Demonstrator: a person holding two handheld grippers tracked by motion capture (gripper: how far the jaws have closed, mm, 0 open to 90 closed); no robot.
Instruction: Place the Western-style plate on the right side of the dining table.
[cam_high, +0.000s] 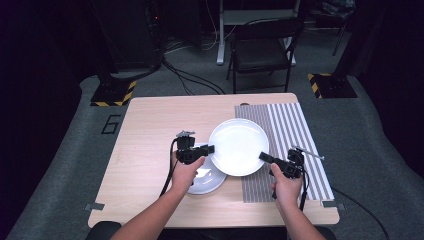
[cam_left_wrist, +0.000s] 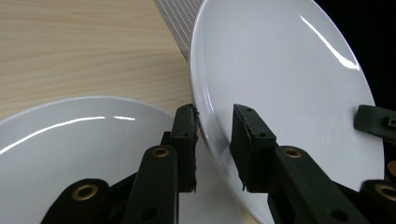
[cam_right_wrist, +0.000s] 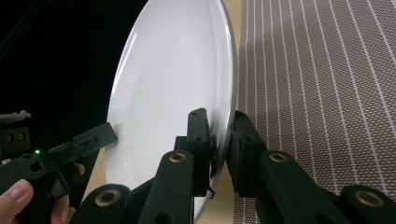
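Plate (cam_high: 239, 146) hangs lifted between both grippers, above the table (cam_high: 150, 130), overlapping the mat (cam_high: 295, 130) and a second plate (cam_high: 207, 180). Left gripper (cam_left_wrist: 215, 140) straddles its rim, jaws not fully closed; right gripper (cam_right_wrist: 219, 140) pinches the opposite rim. Lifting looks done; setting down remains, likely onto the mat.
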